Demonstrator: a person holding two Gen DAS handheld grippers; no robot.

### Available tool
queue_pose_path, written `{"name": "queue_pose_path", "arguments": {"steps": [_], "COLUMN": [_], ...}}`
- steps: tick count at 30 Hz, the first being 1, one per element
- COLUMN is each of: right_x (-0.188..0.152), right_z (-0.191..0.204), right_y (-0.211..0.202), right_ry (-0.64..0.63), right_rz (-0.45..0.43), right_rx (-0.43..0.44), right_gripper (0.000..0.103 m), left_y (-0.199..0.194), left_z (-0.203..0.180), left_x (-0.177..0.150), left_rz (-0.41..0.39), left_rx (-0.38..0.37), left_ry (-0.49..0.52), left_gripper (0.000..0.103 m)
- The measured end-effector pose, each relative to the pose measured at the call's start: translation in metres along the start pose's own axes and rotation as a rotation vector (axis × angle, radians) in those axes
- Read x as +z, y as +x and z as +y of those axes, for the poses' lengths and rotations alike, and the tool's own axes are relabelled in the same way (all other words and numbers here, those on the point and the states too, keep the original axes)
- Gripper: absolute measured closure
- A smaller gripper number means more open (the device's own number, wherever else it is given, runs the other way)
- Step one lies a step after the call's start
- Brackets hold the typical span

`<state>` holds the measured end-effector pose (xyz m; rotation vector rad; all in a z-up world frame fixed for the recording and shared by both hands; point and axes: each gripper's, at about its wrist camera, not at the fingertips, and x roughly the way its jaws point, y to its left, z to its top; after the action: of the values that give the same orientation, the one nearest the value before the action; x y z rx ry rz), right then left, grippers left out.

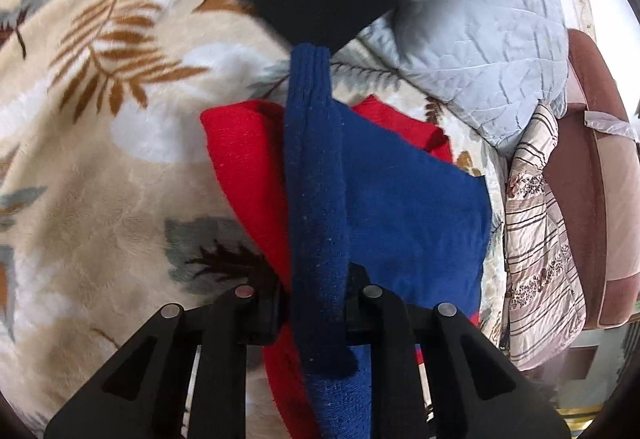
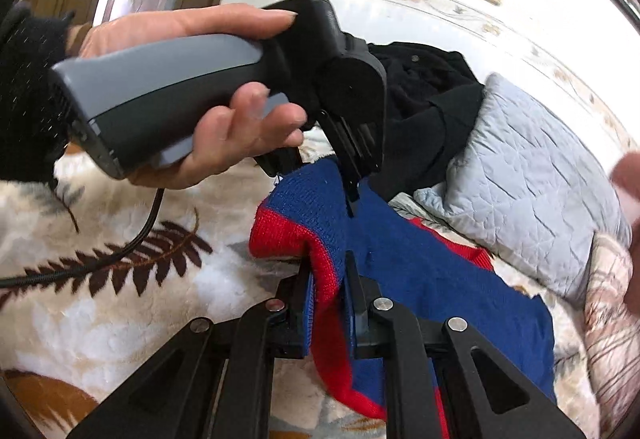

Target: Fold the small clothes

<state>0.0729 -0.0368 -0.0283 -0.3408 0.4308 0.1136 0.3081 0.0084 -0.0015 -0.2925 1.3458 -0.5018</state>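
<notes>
A small knit garment (image 1: 400, 199), blue with red parts, lies partly lifted off a beige leaf-print blanket (image 1: 100, 159). In the left wrist view my left gripper (image 1: 318, 303) is shut on a long blue ribbed strip of it, which runs up the middle of the picture. The right wrist view shows the same garment (image 2: 420, 279), with my right gripper (image 2: 328, 299) shut on its red-and-blue edge. Beyond it a hand (image 2: 220, 143) holds the left gripper (image 2: 350, 195), whose tips pinch the blue cloth higher up.
A black garment (image 2: 424, 99) lies behind the knit one. A pale blue quilted cushion (image 2: 520, 159) and striped floral bedding (image 2: 612, 299) lie to the right. A brown padded piece of furniture (image 1: 592, 159) stands at the far right. A black cable (image 2: 120, 251) trails over the blanket (image 2: 120, 319).
</notes>
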Motion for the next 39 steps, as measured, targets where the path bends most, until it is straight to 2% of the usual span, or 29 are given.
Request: {"name": "queue_pose_path", "arguments": {"steps": [8,16,24,33,37,39], "right_x": [-0.009,-0.034,-0.078,-0.136,-0.162,-0.178], "right_z": [-0.052,-0.114,-0.187,-0.259,-0.281,-0.292], "right_y": [-0.027,-0.047,-0.057,-0.06,-0.051,-0.042], "right_ry": [0.184,0.393,0.625,0.912,1.063,1.171], "right_rz": [-0.03,-0.041,-0.041,-0.068,-0.046,-0.018], "right_rx": [0.003,0.028,0.038,0.037,0.078,0.125], "right_gripper": [0.093,0.094,0.095,0.095,0.095,0.095], "left_y": [-0.012,0.0,0.053,0.122,0.152,0.162], "left_z": [-0.057,-0.124,-0.201,-0.263,-0.28,-0.287], "left_x": [-0.005,-0.012,-0.027,-0.042,-0.042,-0.042], "left_rz": [-0.043,-0.055,-0.035,0.015,0.039,0.039], "left_rx": [0.041,0.068,0.122,0.2,0.268,0.295], "left_ry": [0.069,0.126,0.209,0.293,0.323,0.342], "left_gripper": [0.087,0.087,0.087,0.086,0.084,0.079]}}
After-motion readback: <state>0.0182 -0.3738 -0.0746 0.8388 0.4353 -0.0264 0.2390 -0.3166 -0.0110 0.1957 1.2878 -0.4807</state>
